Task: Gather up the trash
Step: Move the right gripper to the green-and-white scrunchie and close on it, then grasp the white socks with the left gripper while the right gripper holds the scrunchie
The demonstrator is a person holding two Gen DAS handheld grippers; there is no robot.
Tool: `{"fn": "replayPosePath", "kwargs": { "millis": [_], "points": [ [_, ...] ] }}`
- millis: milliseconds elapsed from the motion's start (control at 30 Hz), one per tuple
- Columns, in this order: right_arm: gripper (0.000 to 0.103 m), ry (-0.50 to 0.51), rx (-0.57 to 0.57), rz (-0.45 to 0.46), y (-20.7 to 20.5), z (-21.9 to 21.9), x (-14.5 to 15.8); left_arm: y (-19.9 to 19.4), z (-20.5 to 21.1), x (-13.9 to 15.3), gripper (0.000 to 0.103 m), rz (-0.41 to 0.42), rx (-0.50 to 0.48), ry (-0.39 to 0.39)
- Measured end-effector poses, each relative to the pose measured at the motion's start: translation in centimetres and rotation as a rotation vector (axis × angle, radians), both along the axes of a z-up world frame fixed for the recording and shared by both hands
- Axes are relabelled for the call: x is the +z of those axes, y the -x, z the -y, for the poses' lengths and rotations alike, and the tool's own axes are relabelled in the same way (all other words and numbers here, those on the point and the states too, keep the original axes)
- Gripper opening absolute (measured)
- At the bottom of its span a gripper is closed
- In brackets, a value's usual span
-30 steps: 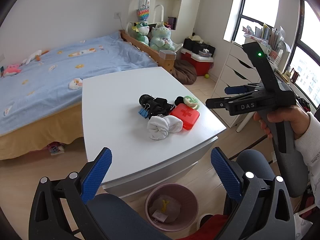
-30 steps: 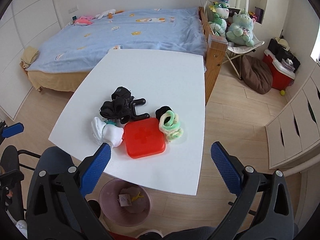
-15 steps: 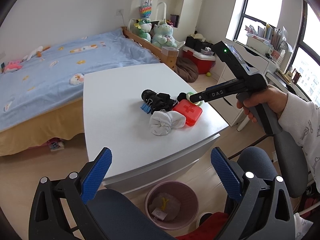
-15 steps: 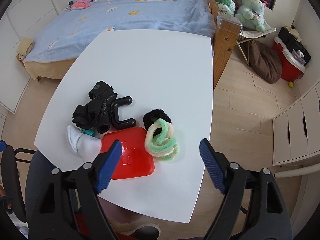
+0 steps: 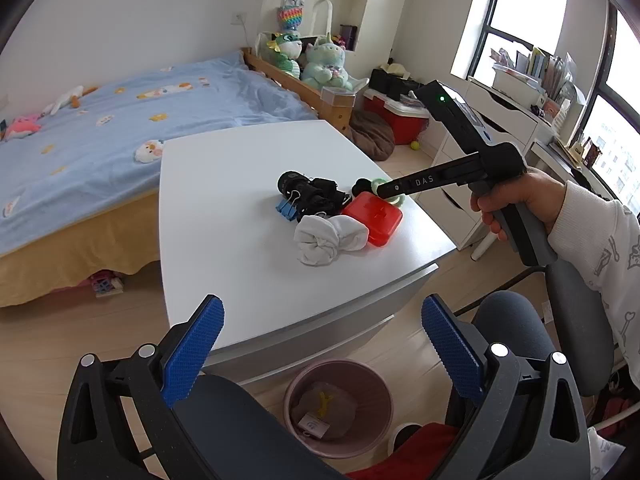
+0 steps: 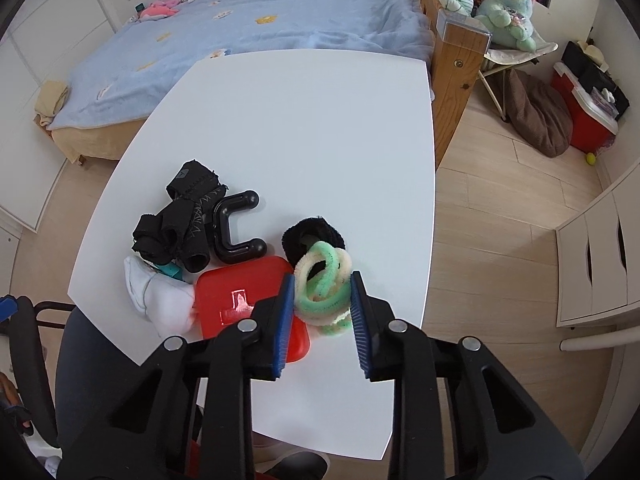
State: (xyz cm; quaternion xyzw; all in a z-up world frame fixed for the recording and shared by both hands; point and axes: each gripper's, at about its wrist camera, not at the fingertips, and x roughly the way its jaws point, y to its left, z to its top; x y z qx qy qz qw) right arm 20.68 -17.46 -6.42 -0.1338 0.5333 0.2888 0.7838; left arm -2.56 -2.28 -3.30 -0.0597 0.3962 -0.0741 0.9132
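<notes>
A clutter pile lies on the white table [image 6: 304, 128]. My right gripper [image 6: 322, 304] has its blue pads on either side of a green and cream bundle of hair ties [image 6: 324, 280], jaws narrowed around it; contact is not clear. Beside it lie a black scrunchie [image 6: 312, 236], a red first-aid box [image 6: 244, 300], a white sock [image 6: 160, 300], a black U-shaped piece [image 6: 232, 232] and black gloves [image 6: 180, 224]. My left gripper [image 5: 320, 344] is open and empty, off the table's near edge above a pink waste bin [image 5: 338, 408]. The right gripper [image 5: 390, 190] also shows in the left wrist view.
A bed with a blue cover [image 5: 120, 120] stands behind the table. A dark chair [image 5: 568, 344] sits at the right, white drawers [image 6: 600, 248] beyond. A red cooler [image 6: 584, 120] and brown cushion [image 6: 540, 116] lie on the wood floor. Blue binder clips [image 5: 288, 208] lie by the gloves.
My right gripper has moved forward and down onto the table and its jaws have narrowed around the hair-tie bundle. The left gripper has stayed open near the bin.
</notes>
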Motion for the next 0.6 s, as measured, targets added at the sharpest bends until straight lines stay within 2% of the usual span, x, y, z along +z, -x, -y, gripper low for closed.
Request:
{"fn": "replayPosePath", "kwargs": {
  "millis": [600],
  "points": [
    [0.024, -0.078, -0.030, 0.061, 1.9, 2.1, 3.8, -3.0, 0.9, 0.1, 0.095, -0.009, -0.013, -0.007]
  ]
}}
